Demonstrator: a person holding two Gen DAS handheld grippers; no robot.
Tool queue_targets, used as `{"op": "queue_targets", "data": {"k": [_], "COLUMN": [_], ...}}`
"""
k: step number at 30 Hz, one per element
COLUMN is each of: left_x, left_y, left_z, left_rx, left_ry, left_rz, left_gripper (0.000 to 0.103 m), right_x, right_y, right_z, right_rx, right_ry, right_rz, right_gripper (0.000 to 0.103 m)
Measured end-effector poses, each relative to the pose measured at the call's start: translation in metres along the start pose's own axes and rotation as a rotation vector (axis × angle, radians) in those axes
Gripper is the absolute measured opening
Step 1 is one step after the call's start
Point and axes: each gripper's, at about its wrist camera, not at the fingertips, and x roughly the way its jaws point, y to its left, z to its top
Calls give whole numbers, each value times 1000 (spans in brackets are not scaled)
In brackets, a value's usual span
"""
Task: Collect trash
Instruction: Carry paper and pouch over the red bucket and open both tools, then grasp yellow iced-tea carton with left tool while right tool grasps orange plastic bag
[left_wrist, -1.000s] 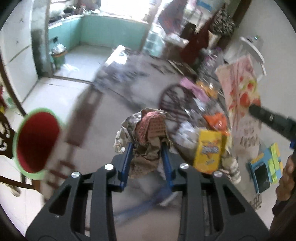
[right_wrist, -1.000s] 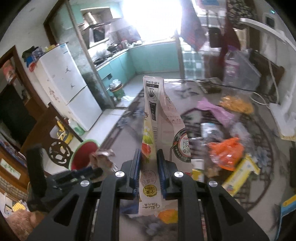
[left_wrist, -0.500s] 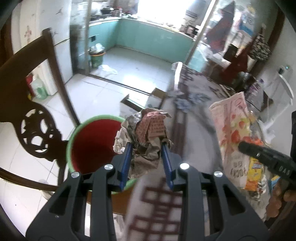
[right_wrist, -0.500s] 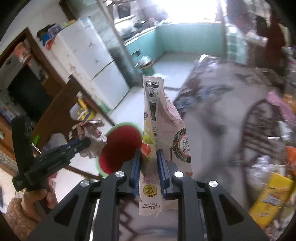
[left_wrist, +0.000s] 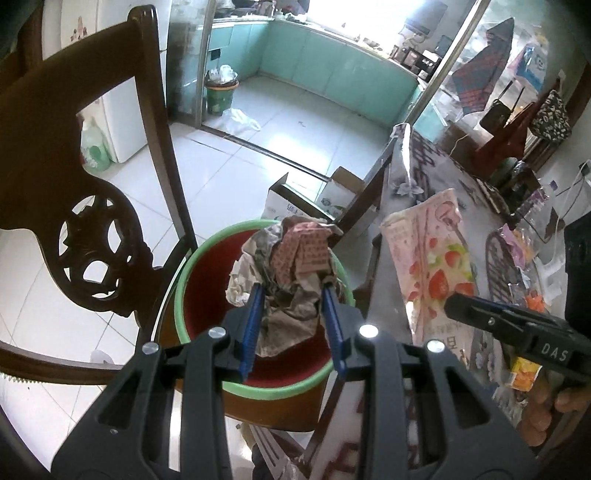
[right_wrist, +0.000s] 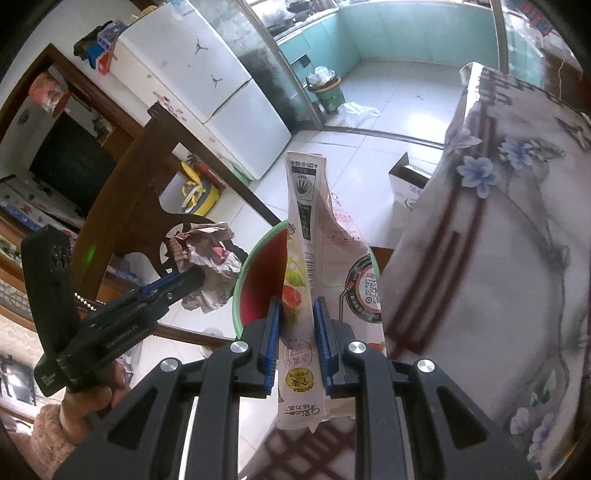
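Observation:
My left gripper (left_wrist: 291, 291) is shut on a crumpled paper wad (left_wrist: 288, 266) and holds it over the mouth of a red bin with a green rim (left_wrist: 207, 295) standing on a chair seat. The wad also shows in the right wrist view (right_wrist: 207, 266). My right gripper (right_wrist: 297, 306) is shut on a flat pink snack bag (right_wrist: 314, 236), held upright just right of the bin (right_wrist: 258, 280). The bag with strawberry print shows in the left wrist view (left_wrist: 432, 258).
A dark carved wooden chair back (left_wrist: 74, 177) rises left of the bin. The table with a flowered cloth (right_wrist: 498, 240) is to the right, with more wrappers (left_wrist: 524, 369) on it. A cardboard box (left_wrist: 306, 203) sits on the tiled floor beyond the bin.
Both grippers swung left from the table toward the bin. The paper wad went from over the table to over the bin's mouth. The snack bag followed to the bin's right side.

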Motion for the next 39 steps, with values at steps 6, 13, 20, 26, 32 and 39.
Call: {"op": "queue_targets", "data": {"k": [6,13,20,26,32,39], "left_x": [13,20,2,-8,-10,-11], "left_y": [7,11,-9,-44,-88,-157], "left_z": [8,12,10,3,-12,-39], "left_rx": [-11,-38,10,78,143,203], "left_ry": [12,5,-24,-26,-8,3], "left_rz": [12,32,2,-42,-99,-137], "left_gripper": [33,63,63,65,66,66], "right_x": [18,10,-35,-77,-115,-172], "right_y": [1,-3,-5,-16,-49,-99], "right_z": [4,2,-7,-33,-60,-100], "right_rx": [-8,1,-13,28,110,163], "right_ry": [36,14,-72,-141,-180,-232], "right_rz": [3,-36,-75,-113,-160,-209], "right_gripper": [21,48,48,48,48,48]}}
